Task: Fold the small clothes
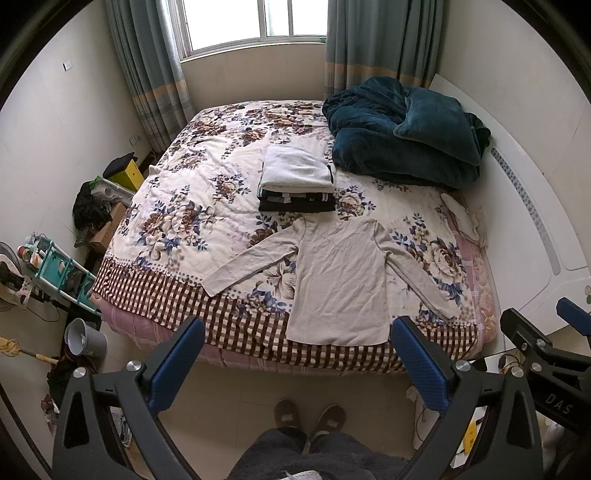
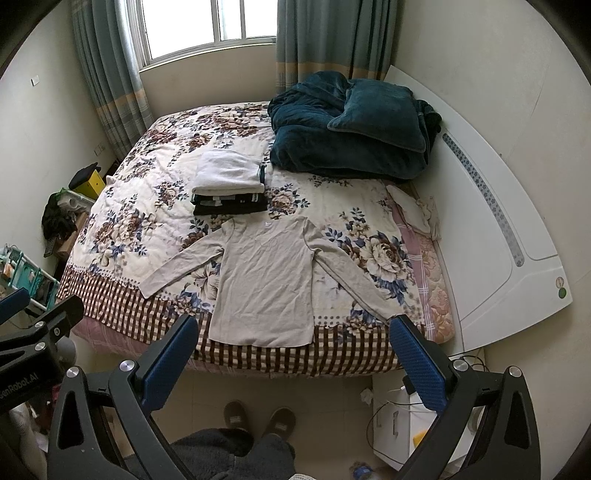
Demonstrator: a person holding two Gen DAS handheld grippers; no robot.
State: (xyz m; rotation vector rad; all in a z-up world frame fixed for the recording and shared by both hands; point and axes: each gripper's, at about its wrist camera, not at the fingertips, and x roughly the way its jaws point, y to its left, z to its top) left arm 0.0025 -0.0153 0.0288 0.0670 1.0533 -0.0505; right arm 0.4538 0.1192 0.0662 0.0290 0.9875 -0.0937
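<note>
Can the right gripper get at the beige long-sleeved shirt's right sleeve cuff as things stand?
Probably yes: right gripper has its jaws open, the beige long-sleeved shirt lies flat near the bed edge, nothing covering that sleeve.

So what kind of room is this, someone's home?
Most likely a home bedroom: a bed with a floral quilt, a rumpled teal blanket by the curtained window, and a beige long-sleeved shirt laid out beside a stack of folded clothes.
</note>
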